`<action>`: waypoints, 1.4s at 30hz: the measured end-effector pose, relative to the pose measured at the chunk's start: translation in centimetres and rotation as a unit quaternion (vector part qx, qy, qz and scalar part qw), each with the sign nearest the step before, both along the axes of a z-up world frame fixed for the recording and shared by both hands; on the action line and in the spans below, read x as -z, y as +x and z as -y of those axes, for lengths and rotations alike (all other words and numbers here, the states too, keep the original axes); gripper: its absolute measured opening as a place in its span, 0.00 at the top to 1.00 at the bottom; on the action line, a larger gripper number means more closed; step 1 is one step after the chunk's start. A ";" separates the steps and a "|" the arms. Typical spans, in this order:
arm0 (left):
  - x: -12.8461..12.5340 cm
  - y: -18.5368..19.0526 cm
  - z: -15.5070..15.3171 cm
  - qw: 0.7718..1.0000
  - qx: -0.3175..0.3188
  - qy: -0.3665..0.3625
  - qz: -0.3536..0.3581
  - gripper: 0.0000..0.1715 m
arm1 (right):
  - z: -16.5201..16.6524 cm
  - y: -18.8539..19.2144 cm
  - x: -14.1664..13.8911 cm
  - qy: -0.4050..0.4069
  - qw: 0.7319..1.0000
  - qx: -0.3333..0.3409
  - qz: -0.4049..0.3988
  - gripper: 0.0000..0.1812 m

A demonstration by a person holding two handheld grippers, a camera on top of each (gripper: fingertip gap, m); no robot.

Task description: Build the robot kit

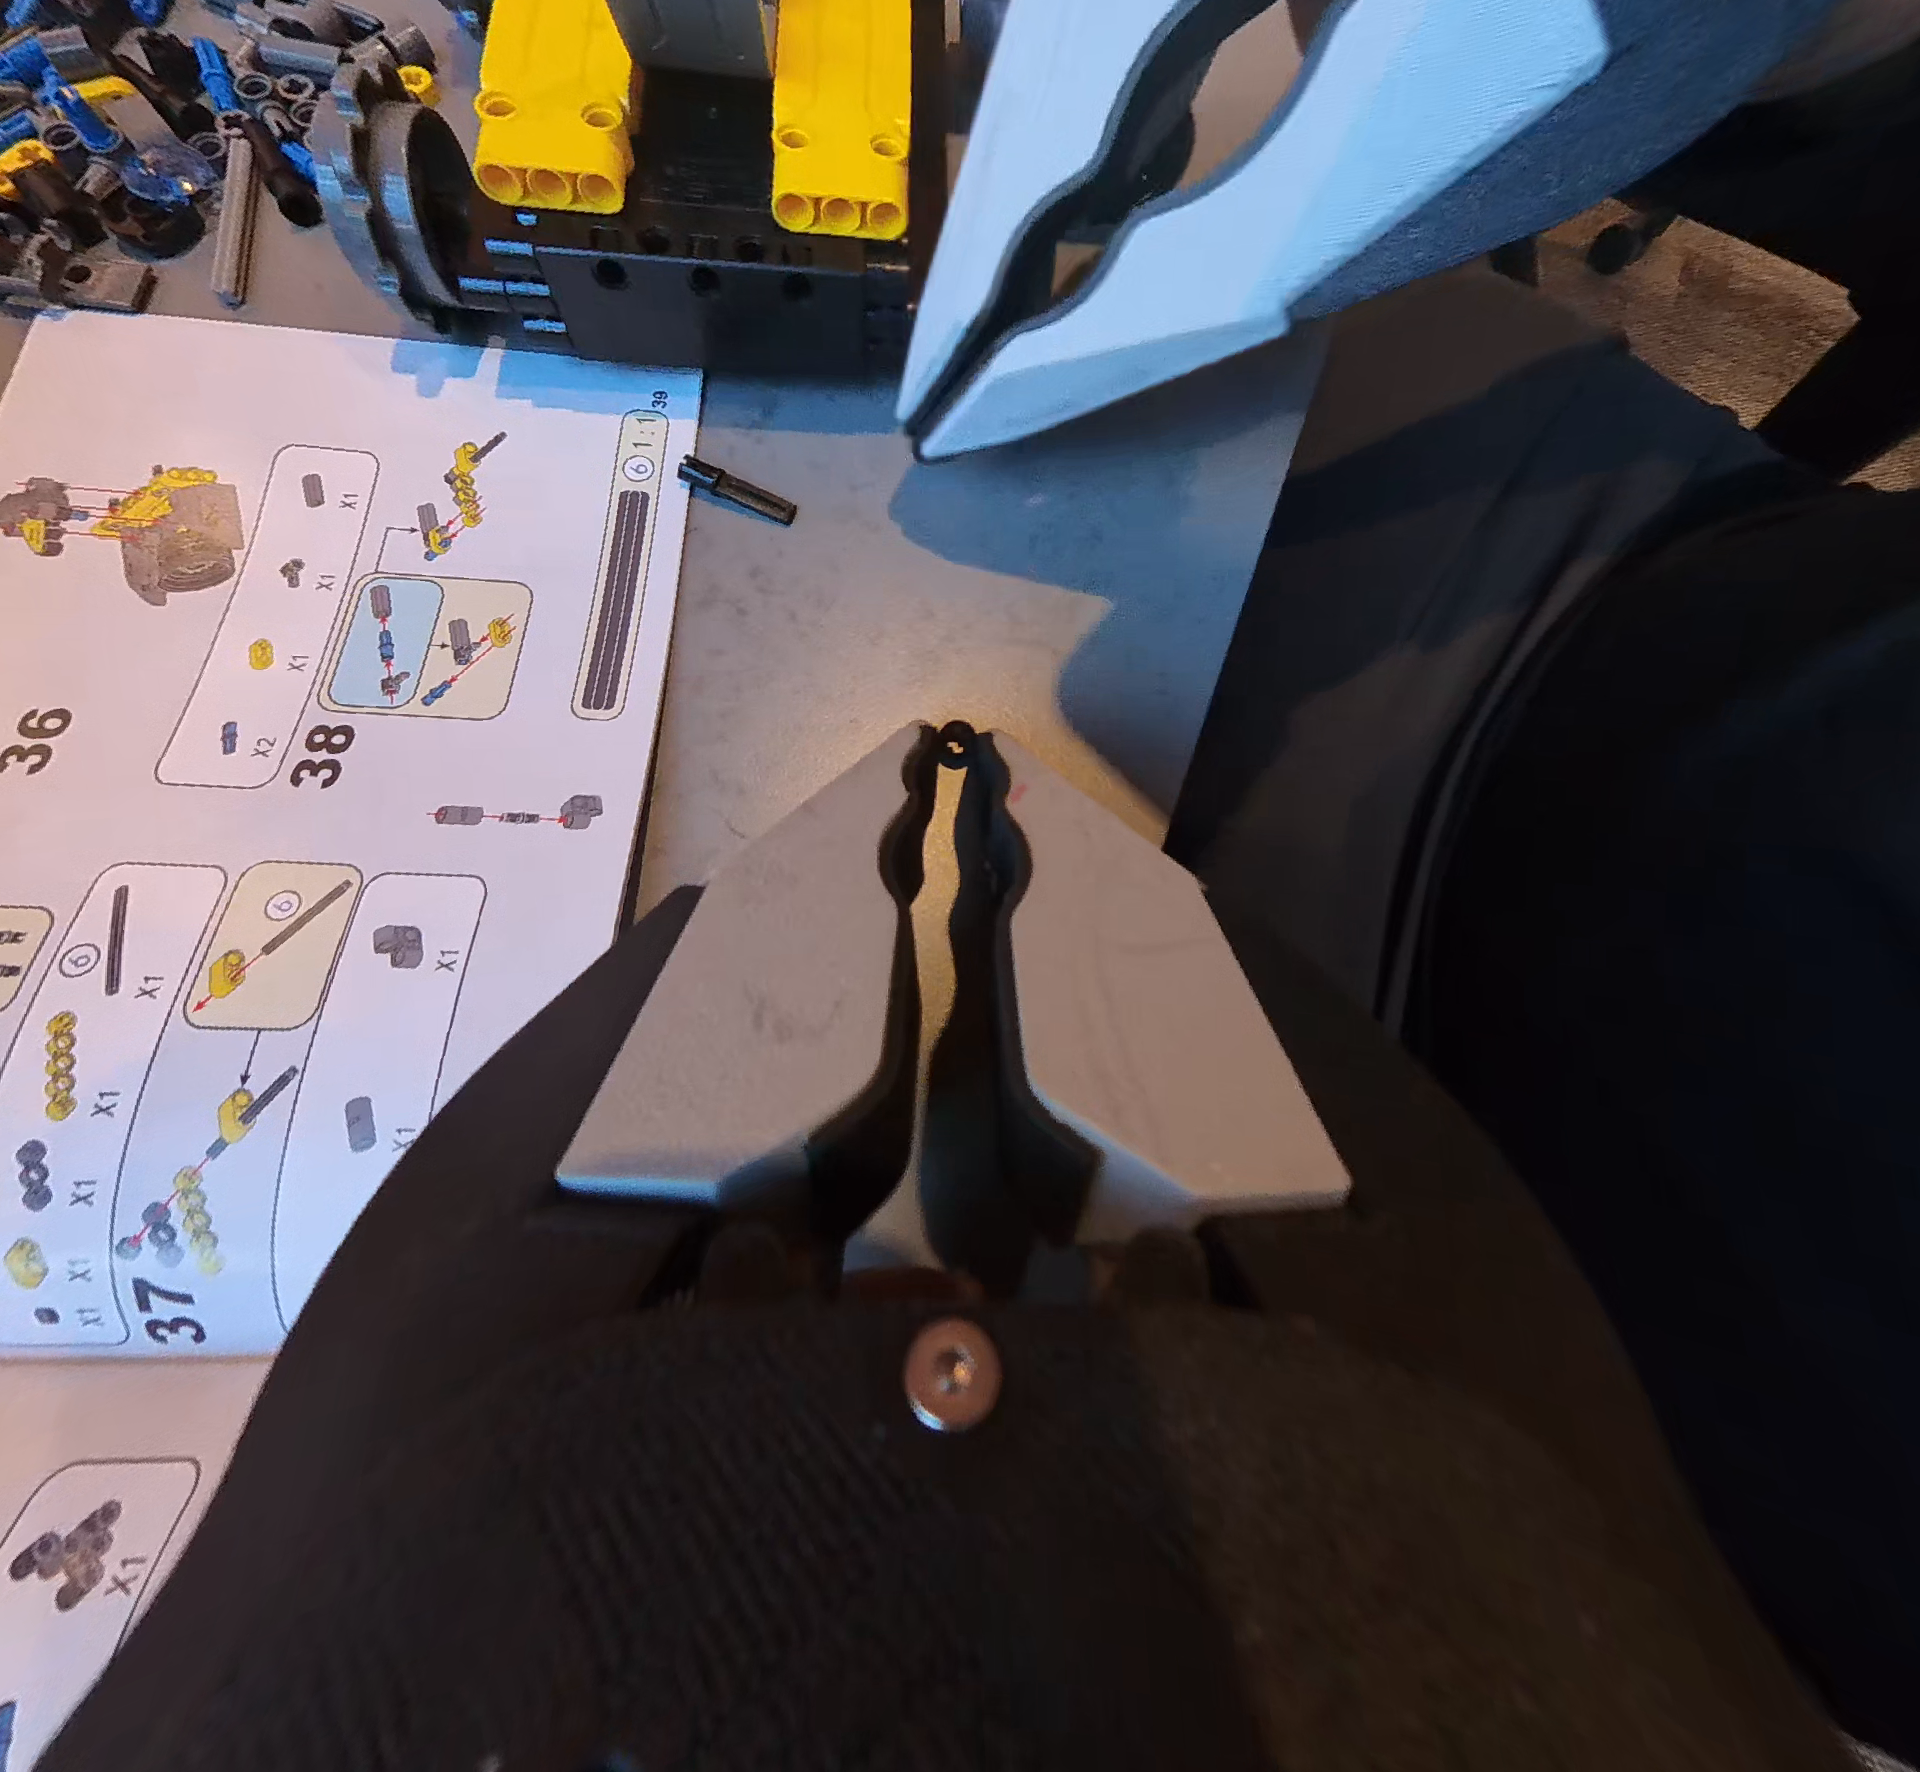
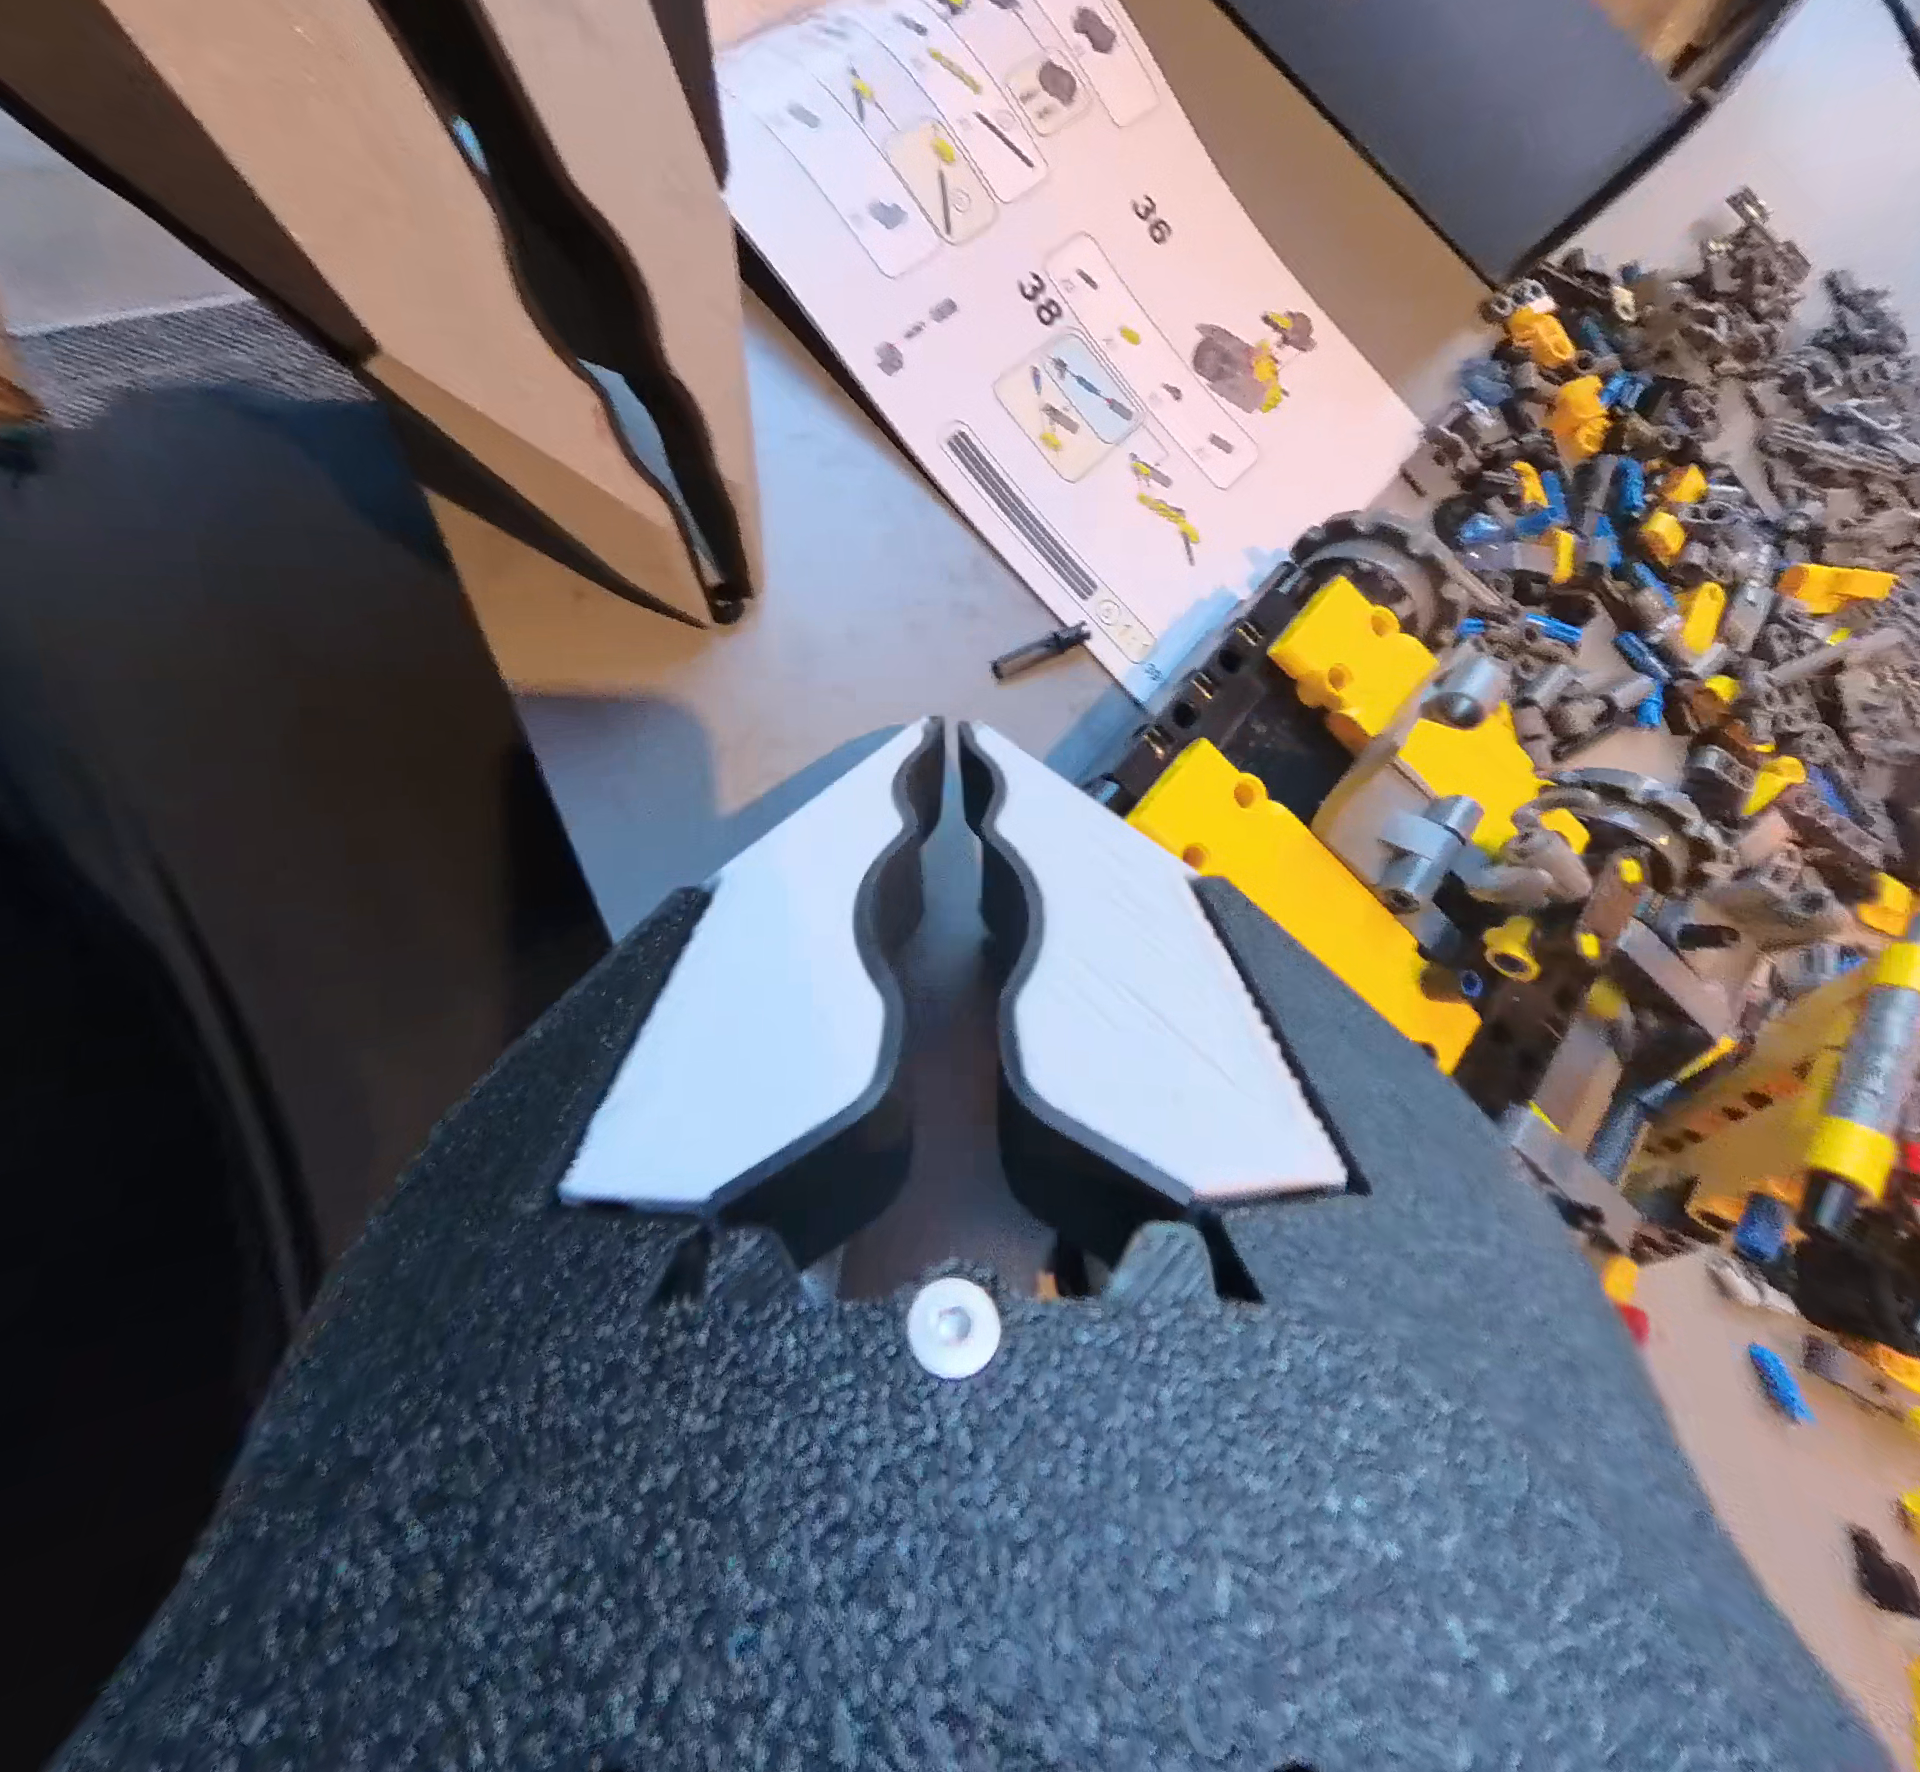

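Note:
My left gripper (image 1: 956,748) is shut on a small black part (image 1: 956,741) pinched at its very tips, above the grey table near its front edge. It also shows at the upper left of the right wrist view (image 2: 727,602), the black part at its tip. My right gripper (image 2: 948,733) is shut and looks empty. In the left wrist view it hangs at the upper right (image 1: 923,436), just right of a yellow and black brick model (image 1: 686,112). A loose black pin (image 1: 738,491) lies on the table between the two grippers, also in the right wrist view (image 2: 1039,652).
An open instruction booklet (image 1: 312,787) (image 2: 1039,268) lies left of the grippers. A heap of several black, blue and yellow loose parts (image 1: 135,60) (image 2: 1662,475) lies beyond the model (image 2: 1351,787). A dark box (image 2: 1403,8) stands behind. A dark shape (image 1: 1610,995) borders the table edge. The gap from one gripper's tips to the other's is roughly 6 cm. It is some 4 cm from my right tips to the loose black pin (image 1: 738,491). It is also in sight in the right wrist view (image 2: 1037,651).

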State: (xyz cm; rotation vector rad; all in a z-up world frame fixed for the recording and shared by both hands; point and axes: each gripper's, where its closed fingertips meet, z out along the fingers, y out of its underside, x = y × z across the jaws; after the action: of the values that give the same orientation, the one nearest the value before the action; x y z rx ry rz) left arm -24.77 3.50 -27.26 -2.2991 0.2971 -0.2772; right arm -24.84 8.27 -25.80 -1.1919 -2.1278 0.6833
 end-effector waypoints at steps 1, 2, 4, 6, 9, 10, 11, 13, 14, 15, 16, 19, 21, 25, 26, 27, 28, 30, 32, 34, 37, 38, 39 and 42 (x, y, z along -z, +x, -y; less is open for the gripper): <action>0.0 0.0 0.0 1.000 0.000 0.000 -0.001 0.97 | 0.3 0.0 -0.2 -0.008 1.000 -0.004 0.000 0.97; 0.0 0.0 0.0 1.000 0.000 0.000 -0.001 0.97 | 0.2 0.0 -0.3 -0.006 1.000 -0.002 0.002 0.96; 0.0 0.1 0.1 1.000 0.005 0.000 0.002 0.95 | -0.2 -0.1 -0.6 0.007 1.000 0.001 0.004 0.94; -0.1 0.1 0.1 1.000 0.005 0.000 0.004 0.89 | -0.1 -0.1 -0.9 0.003 1.000 0.000 0.008 0.92; -0.2 -0.2 0.1 1.000 -0.001 0.000 0.005 0.85 | 0.2 0.5 -1.5 -0.011 1.000 -0.003 -0.001 0.92; -0.2 -0.1 0.2 1.000 0.000 -0.001 0.006 0.84 | 0.2 0.7 -1.7 -0.014 1.000 -0.002 -0.006 0.93; -0.2 -0.1 0.3 1.000 0.004 -0.001 0.006 0.83 | 0.1 1.1 -1.9 -0.017 1.000 0.000 -0.010 0.93; -0.3 -0.5 0.5 1.000 0.001 0.001 -0.007 0.83 | -0.2 1.9 -2.6 -0.029 0.999 0.004 -0.024 0.94; -0.8 -0.8 0.5 1.000 -0.004 0.009 -0.008 0.83 | -0.4 2.4 -3.1 -0.038 0.999 0.004 -0.033 0.94; -1.6 -0.9 0.4 1.000 -0.007 0.020 -0.002 0.83 | -0.6 2.9 -3.6 -0.048 0.998 0.004 -0.042 0.94; -2.4 -1.0 0.0 1.000 -0.008 0.029 0.007 0.83 | -0.8 3.3 -4.1 -0.058 0.997 0.006 -0.051 0.94; -3.6 -1.6 -1.9 0.999 0.007 0.029 -0.017 0.85 | -1.3 4.4 -5.2 -0.095 0.993 0.010 -0.073 0.95; -2.9 -1.7 -3.4 0.998 0.037 0.006 -0.052 0.85 | -1.5 5.0 -5.4 -0.117 0.990 0.011 -0.075 0.94; -1.3 -2.6 -5.4 0.995 0.049 -0.043 -0.075 0.83 | -1.9 6.2 -5.4 -0.122 0.989 0.011 -0.082 0.94; -1.2 -2.7 -5.8 0.995 0.050 -0.044 -0.076 0.84 | -2.1 6.5 -5.4 -0.122 0.989 0.010 -0.085 0.94; -1.0 -2.6 -6.0 0.994 0.054 -0.050 -0.076 0.84 | -2.2 6.8 -5.4 -0.124 0.988 0.011 -0.086 0.94; -0.8 -2.6 -6.0 0.994 0.059 -0.059 -0.077 0.84 | -2.4 7.0 -5.4 -0.127 0.988 0.012 -0.088 0.94; -0.2 -2.7 -5.9 0.992 0.065 -0.074 -0.084 0.84 | -2.8 7.4 -5.4 -0.132 0.987 0.013 -0.091 0.94; 0.2 -2.8 -5.9 0.990 0.072 -0.077 -0.090 0.87 | -3.1 7.7 -5.4 -0.138 0.986 0.012 -0.088 0.94; 0.2 -2.8 -5.9 0.991 0.077 -0.077 -0.084 0.89 | -3.4 7.9 -5.4 -0.139 0.986 0.012 -0.087 0.94; 0.1 -2.7 -5.9 0.992 0.076 -0.078 -0.070 0.88 | -3.5 7.9 -5.1 -0.143 0.986 0.010 -0.080 0.94; 0.1 -2.6 -5.9 0.992 0.074 -0.079 -0.064 0.87 | -3.4 7.9 -4.9 -0.146 0.986 0.008 -0.077 0.94; 0.1 -2.6 -5.9 0.992 0.071 -0.081 -0.059 0.87 | -3.3 7.9 -4.8 -0.148 0.986 0.007 -0.075 0.94; 0.0 -2.4 -5.8 0.994 0.051 -0.088 -0.048 0.87 | -3.0 7.9 -4.4 -0.142 0.987 0.002 -0.070 0.94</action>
State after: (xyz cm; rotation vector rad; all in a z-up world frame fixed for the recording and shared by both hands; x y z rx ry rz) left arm -27.16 9.35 -27.26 -2.4804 0.4553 -0.2525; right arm -16.94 11.31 -21.40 -1.2534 -1.9554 1.0644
